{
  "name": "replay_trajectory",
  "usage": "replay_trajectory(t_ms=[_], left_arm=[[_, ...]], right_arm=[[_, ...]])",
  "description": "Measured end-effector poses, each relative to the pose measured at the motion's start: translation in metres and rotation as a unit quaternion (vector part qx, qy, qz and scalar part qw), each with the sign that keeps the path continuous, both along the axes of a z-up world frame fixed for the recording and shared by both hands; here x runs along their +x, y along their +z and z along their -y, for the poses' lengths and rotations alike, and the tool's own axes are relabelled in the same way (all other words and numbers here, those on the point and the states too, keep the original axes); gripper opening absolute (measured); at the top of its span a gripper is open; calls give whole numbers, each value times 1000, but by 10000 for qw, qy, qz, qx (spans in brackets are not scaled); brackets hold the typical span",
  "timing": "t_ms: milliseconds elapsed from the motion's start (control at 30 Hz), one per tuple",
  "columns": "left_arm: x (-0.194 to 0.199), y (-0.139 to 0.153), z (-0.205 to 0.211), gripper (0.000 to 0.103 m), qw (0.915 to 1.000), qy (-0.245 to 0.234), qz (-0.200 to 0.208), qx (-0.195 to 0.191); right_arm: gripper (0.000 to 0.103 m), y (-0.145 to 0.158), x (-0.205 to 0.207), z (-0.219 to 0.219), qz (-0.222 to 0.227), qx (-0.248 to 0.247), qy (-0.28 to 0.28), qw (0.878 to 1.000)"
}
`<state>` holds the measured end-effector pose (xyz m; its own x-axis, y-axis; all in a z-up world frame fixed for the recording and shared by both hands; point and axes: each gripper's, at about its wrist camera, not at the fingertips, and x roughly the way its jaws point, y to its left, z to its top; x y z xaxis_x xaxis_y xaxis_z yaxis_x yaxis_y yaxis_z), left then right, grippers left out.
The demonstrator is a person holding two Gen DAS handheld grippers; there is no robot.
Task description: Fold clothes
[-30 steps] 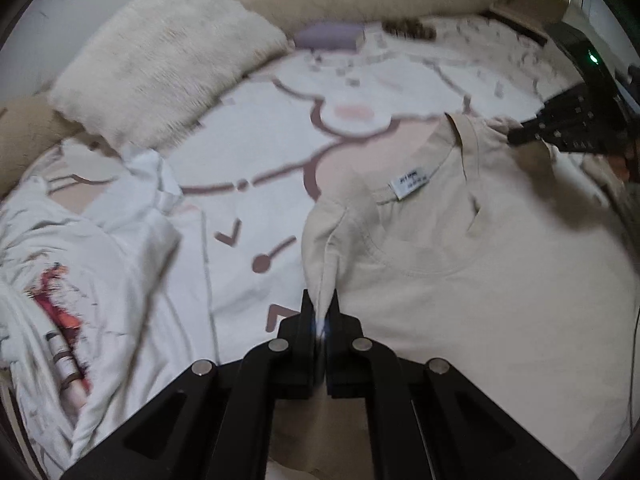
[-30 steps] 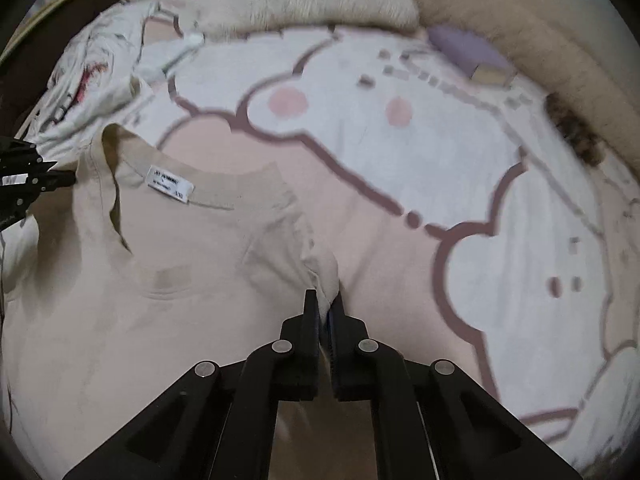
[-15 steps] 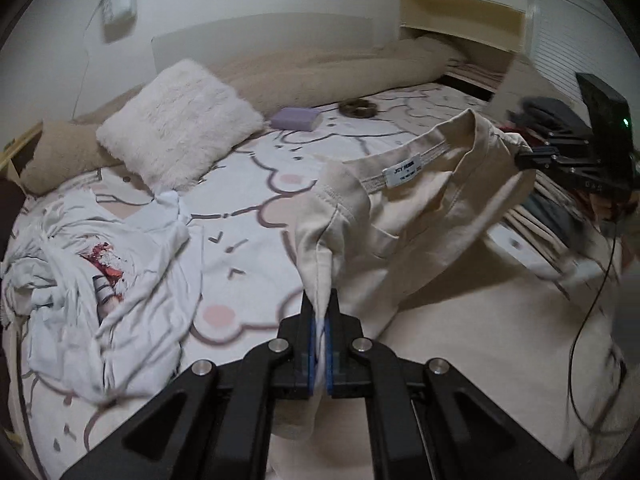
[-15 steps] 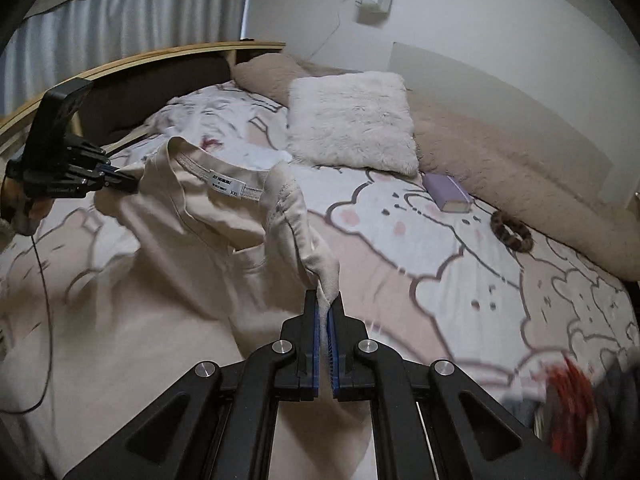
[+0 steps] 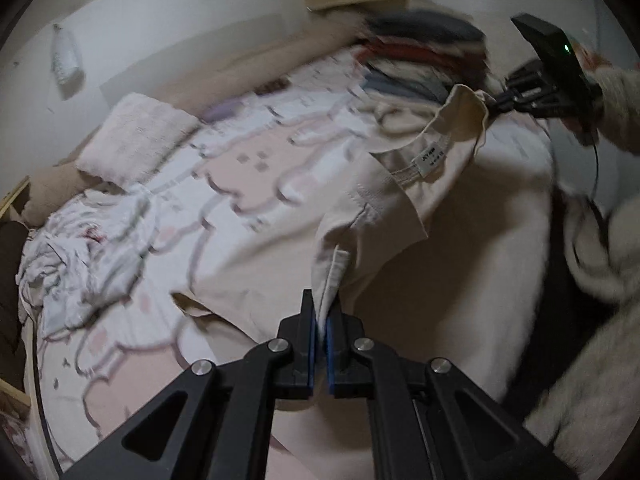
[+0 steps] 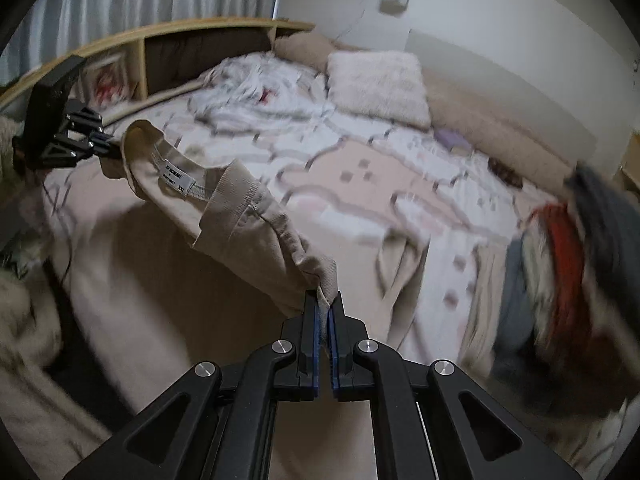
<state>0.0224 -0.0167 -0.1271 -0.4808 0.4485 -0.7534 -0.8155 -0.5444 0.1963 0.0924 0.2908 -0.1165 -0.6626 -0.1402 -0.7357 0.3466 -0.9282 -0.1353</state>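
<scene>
Hanging between both grippers, beige T-shirt (image 5: 400, 216), shoulders pinched in closed jaws

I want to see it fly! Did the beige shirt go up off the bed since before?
Yes. The beige shirt lay flat on the bed a second ago; now both grippers hold its shoulders up above the bedspread.

Motion blur smears the stack of clothes (image 6: 560, 264) at the right of the right wrist view, so single garments cannot be told apart. The print on the neck label (image 5: 430, 159) of the beige T-shirt (image 5: 400, 220) is too small to read. The shirt's lower hem runs behind the gripper frames and out of view.
</scene>
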Motion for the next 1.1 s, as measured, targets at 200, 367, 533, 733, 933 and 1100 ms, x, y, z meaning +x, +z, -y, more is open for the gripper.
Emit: replay_trajectory(t_ms=[200,367,533,733,933,1100], left_arm=[[44,-48,0,5,9980,-216,172,-575],[68,-64,5,5,9958,-345,44,-842],[84,-76,12,8,9929,-372,22,-1128],[93,-79,28,10,9899,-209,486,-1314],[88,-43,56,35,9906,490,1067,-704],[50,-15,44,38,9859,1152,1140,410]], right_arm=[[5,-55,43,18,272,493,205,9982],[5,-79,60,28,266,840,400,9953],[5,-94,76,32,254,1232,678,9897],[6,-99,83,34,413,1515,805,9843],[10,-63,84,10,1189,712,422,9894],[10,-20,61,-1,740,-319,-119,9967]])
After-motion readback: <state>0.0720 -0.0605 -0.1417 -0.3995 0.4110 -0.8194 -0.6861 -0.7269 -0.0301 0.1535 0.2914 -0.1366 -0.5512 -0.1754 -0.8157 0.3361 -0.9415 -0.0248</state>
